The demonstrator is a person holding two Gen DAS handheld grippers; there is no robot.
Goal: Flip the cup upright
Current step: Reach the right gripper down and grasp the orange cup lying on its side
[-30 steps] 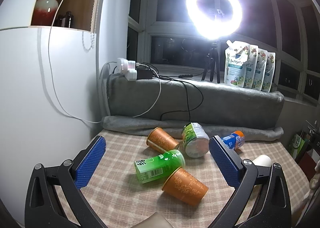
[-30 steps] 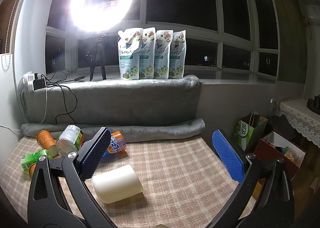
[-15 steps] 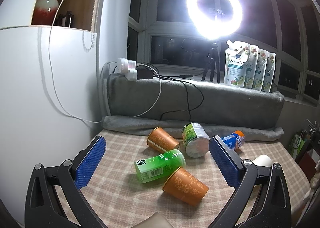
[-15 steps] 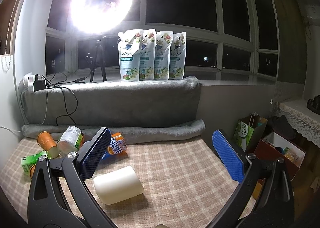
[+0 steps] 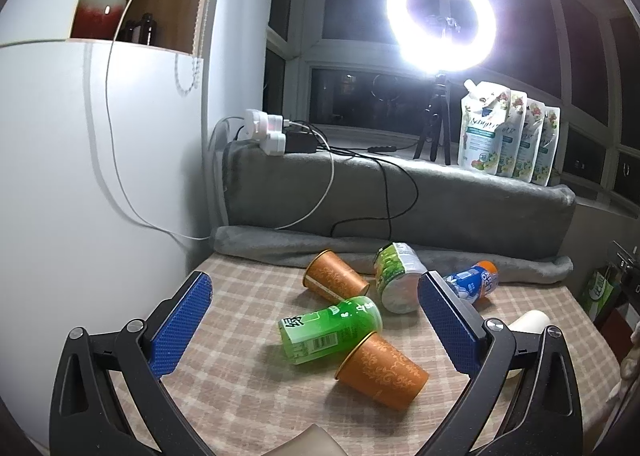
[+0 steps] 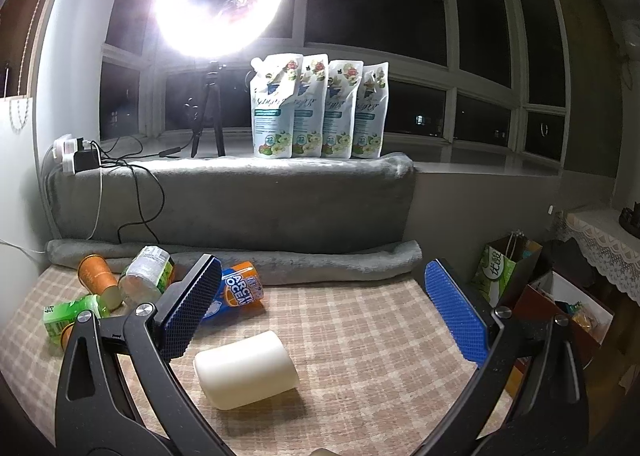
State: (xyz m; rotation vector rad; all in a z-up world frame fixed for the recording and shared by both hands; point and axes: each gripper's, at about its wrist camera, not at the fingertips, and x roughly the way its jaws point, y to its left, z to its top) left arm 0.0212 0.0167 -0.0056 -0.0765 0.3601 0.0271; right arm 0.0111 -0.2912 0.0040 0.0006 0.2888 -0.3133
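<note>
A cream-white cup (image 6: 246, 370) lies on its side on the checked tablecloth, just in front of my right gripper (image 6: 324, 316), nearer its left finger. In the left wrist view only its end (image 5: 530, 322) shows behind the right finger. Two orange paper cups lie on their sides: one near (image 5: 382, 370), one farther back (image 5: 334, 280). My left gripper (image 5: 314, 320) is open and empty, hovering above the near orange cup and a green can. My right gripper is open and empty too.
A green can (image 5: 330, 330), a green-white cup-like container (image 5: 394, 278) and an orange-blue bottle (image 5: 474, 284) lie among the cups. A rolled grey blanket (image 6: 240, 256) bounds the table's far edge. A white wall (image 5: 80, 175) stands left. Bags and boxes (image 6: 520, 284) sit beyond the right edge.
The right wrist view has shifted slightly, with the white cup drifting a little right and up in the frame. The left gripper has not visibly moved. Both grippers stay open.
</note>
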